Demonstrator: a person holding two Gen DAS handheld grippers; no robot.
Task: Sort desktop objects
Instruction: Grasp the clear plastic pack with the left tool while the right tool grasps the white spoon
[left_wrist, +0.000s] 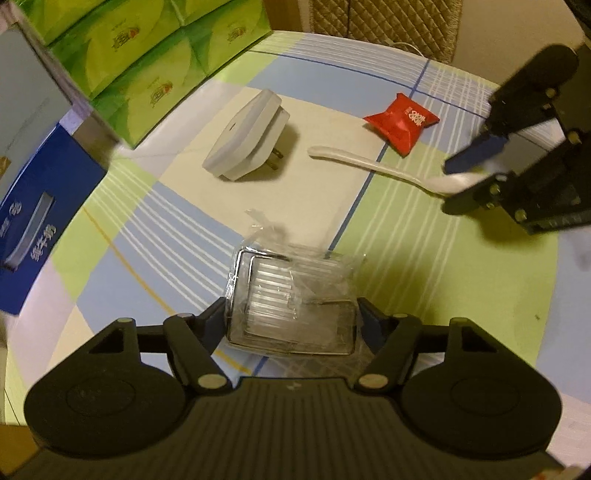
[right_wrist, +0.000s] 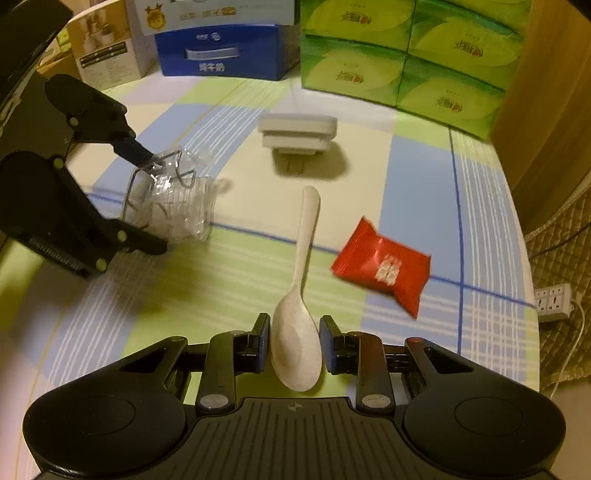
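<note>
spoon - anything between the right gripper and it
Nothing visible. The white spoon's bowl already lies between the right gripper's open fingers, handle pointing away. The red packet sits off to the right, clear of it.

plaid tablecloth (right_wrist: 421, 184), quilted chair (left_wrist: 384, 22), dim light
</note>
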